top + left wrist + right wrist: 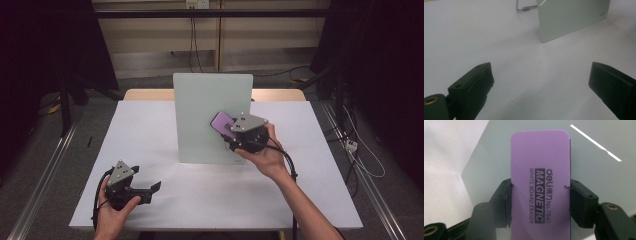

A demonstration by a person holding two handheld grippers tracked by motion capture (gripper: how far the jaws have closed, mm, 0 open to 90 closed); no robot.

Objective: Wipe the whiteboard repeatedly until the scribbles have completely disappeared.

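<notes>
The right gripper (541, 202) clamps a purple rectangular magnetic whiteboard eraser (540, 177) against the upright pale-green glass board (200, 115), apparently for wiping; the left gripper (540, 82) rests wide open near the table's (150, 130) front-left corner.

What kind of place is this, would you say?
Probably a lab or recording studio, not a home or office: dark curtains flank a white-covered table, cables trail over the floor, and a small whiteboard stands propped for a purple eraser demo.

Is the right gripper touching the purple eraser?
Touching. The right gripper view shows the right gripper with both jaws pressed against the sides of the purple eraser.
</notes>
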